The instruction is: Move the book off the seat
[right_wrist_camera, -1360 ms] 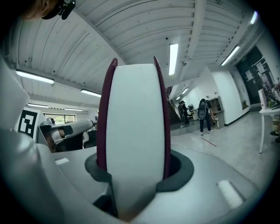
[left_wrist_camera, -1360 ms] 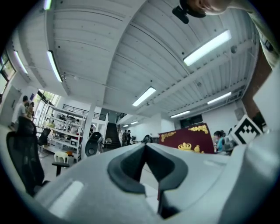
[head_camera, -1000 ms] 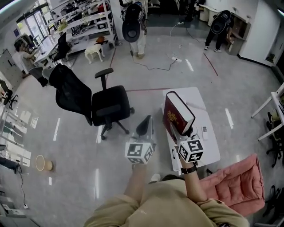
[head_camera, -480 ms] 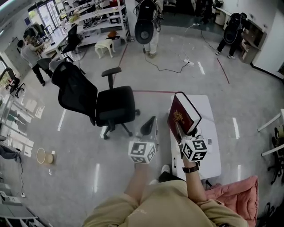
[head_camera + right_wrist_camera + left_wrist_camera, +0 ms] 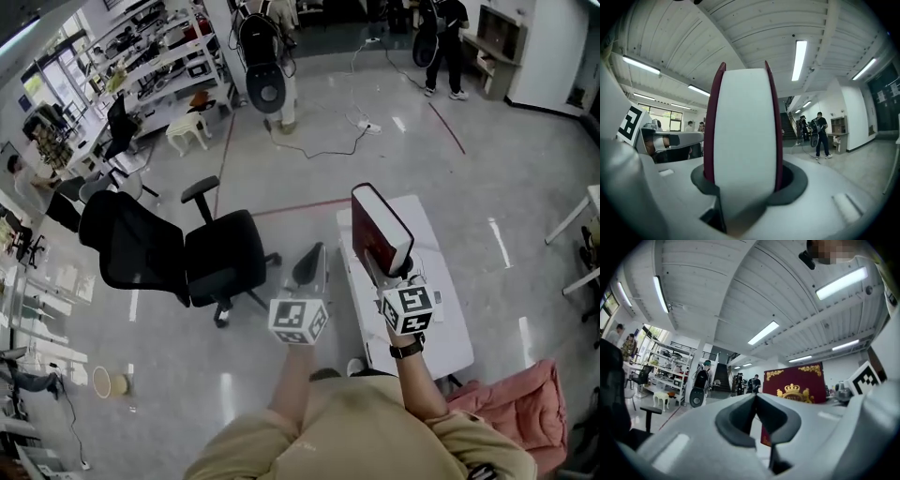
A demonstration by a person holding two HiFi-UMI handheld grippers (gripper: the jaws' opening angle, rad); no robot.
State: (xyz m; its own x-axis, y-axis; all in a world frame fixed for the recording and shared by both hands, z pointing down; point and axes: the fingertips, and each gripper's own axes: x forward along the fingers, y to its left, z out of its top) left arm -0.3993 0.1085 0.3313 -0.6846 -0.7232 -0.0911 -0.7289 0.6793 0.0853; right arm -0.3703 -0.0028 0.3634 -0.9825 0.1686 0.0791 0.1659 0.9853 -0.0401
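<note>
A thick dark red book (image 5: 373, 228) with white page edges stands upright above the white table (image 5: 448, 328). My right gripper (image 5: 382, 272) is shut on the book's lower end. In the right gripper view the book's page edge (image 5: 743, 131) fills the middle, with the right gripper (image 5: 743, 180) clamped on both covers. My left gripper (image 5: 306, 265) hangs over the floor between the table and the black office chair (image 5: 223, 255), jaws together and holding nothing. In the left gripper view, the left gripper (image 5: 755, 405) is shut, and the book's gold-crested cover (image 5: 799, 385) shows beyond it. The chair's seat is bare.
A pink padded chair (image 5: 511, 412) stands at the lower right. People stand at the back (image 5: 267, 56), and a cable (image 5: 328, 150) lies on the floor. A white stool (image 5: 187, 131) and shelves (image 5: 150, 66) are at the back left. A small device (image 5: 434, 298) lies on the table.
The head view has swung, so the chair now sits lower and further left. The book stays clamped upright in the right gripper above the table. The left gripper has kept its place.
</note>
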